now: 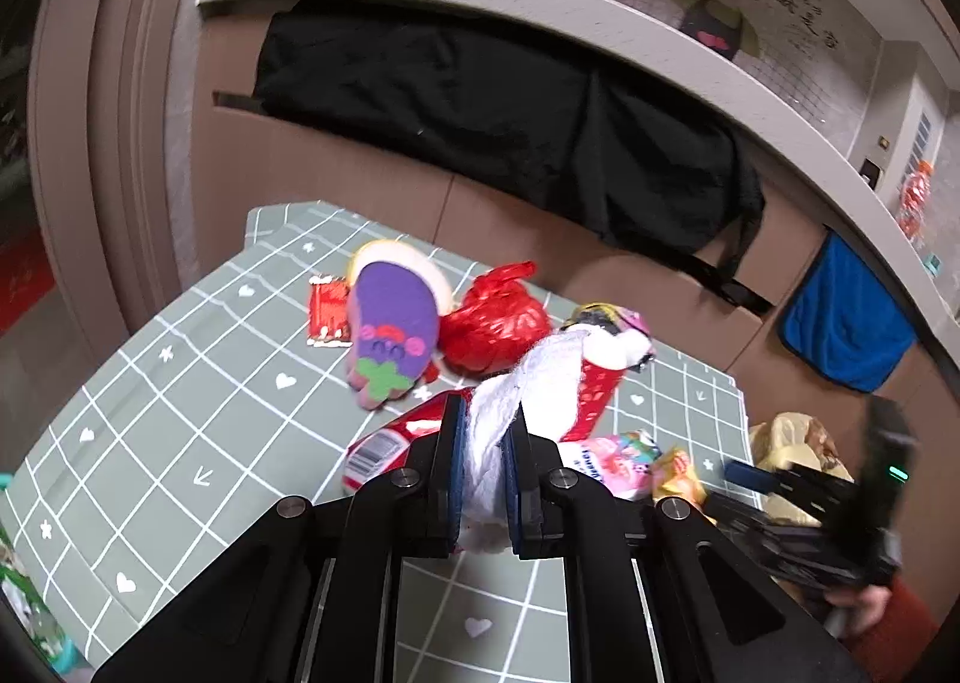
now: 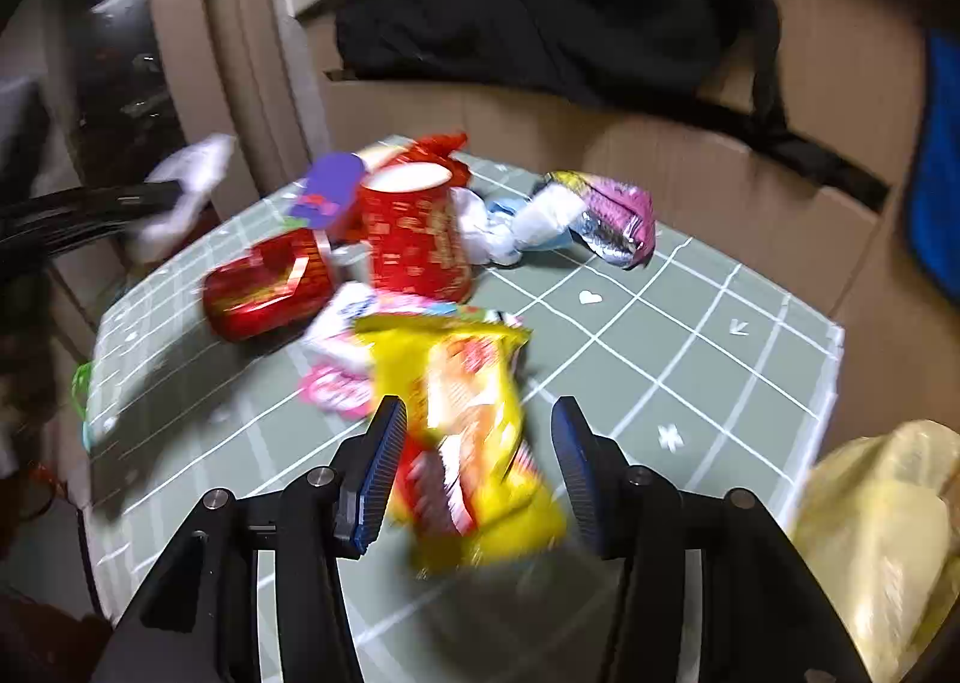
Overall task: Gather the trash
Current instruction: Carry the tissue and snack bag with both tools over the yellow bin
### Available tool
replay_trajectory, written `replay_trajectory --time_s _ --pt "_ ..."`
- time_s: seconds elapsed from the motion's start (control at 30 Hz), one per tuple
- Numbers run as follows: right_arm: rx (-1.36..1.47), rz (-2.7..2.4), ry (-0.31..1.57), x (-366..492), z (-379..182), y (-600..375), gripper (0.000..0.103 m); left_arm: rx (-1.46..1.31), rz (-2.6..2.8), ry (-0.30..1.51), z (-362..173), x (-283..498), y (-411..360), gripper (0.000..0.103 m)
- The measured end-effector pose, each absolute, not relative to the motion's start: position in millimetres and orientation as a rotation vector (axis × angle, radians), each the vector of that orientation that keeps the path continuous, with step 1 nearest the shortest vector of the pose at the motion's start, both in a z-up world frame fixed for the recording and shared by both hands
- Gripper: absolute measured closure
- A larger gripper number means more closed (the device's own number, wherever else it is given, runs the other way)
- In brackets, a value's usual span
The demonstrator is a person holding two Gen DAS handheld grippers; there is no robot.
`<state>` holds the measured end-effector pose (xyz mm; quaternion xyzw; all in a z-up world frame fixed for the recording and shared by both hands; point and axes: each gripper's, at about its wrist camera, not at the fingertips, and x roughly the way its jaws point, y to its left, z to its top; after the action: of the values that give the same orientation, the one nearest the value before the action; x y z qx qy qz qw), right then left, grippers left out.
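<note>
My left gripper [image 1: 483, 479] clamps a crumpled white tissue [image 1: 528, 383] above the table [image 1: 180, 383], while my right gripper [image 2: 477, 473] stands open around the yellow snack wrapper [image 2: 474, 431].

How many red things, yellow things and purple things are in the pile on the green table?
Red: 4 (cup, can, plastic bag, small packet)
Yellow: 1 (snack packet)
Purple: 1 (felt toy)
Total: 6
</note>
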<state>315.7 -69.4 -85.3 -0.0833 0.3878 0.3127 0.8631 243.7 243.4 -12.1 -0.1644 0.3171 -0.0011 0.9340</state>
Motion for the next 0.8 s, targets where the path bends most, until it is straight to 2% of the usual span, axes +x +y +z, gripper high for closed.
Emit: replay_trajectory --time_s 0.2,0.23,0.27,0.3,0.53,0.8 --pt "0.013 0.781 0.966 350 -116 -68 0.057 -0.297 0.001 0.625 -1 237 234 0.091" --pt "0.039 0.812 0.977 347 -118 -69 0.062 -0.288 0.003 0.620 0 237 231 0.091" --pt "0.038 0.828 0.981 344 -119 -68 0.078 -0.282 0.005 0.618 0 238 228 0.091" --pt "0.023 0.829 0.975 339 -118 -67 0.084 -0.280 0.003 0.618 1 239 225 0.091" --pt "-0.029 0.723 0.792 308 -63 -95 0.087 -0.238 -0.042 0.581 18 249 179 0.091" --pt "0.017 0.496 0.590 291 23 -191 0.087 -0.210 -0.170 0.486 54 270 82 0.091"
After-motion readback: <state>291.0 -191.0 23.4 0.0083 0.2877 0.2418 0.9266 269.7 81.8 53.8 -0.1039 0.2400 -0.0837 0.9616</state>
